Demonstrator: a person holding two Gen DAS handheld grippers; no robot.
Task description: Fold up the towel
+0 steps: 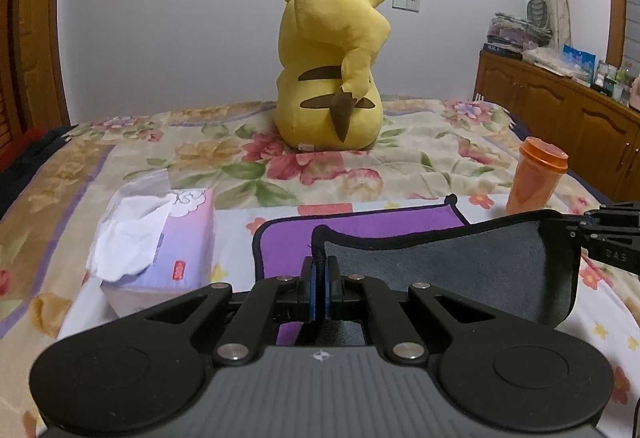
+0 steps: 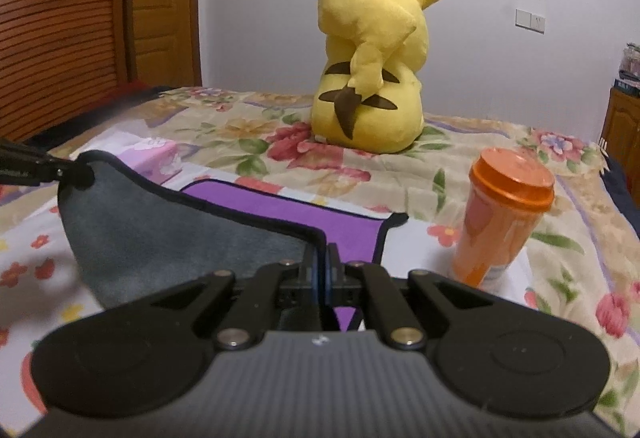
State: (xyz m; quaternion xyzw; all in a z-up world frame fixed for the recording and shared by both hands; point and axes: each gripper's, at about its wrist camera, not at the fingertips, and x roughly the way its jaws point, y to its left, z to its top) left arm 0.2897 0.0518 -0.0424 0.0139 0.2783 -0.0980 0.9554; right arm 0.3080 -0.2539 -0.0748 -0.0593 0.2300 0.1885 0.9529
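Note:
A towel with a purple top, a grey underside [image 1: 452, 262] and black trim lies on the floral bed. Its near edge is lifted, so the grey side faces me, while the purple far part [image 1: 360, 234] rests flat. My left gripper [image 1: 320, 266] is shut on the near left corner. My right gripper [image 2: 322, 258] is shut on the near right corner; it also shows in the left wrist view [image 1: 576, 228]. The left gripper shows at the left edge of the right wrist view [image 2: 70, 168]. The grey side [image 2: 168, 230] hangs between them above the purple part [image 2: 304, 214].
A tissue box [image 1: 160, 250] stands left of the towel. An orange lidded cup [image 2: 500, 218] stands to its right. A yellow Pikachu plush [image 1: 332, 70] sits farther back on the bed. A wooden cabinet [image 1: 560, 110] lines the right wall.

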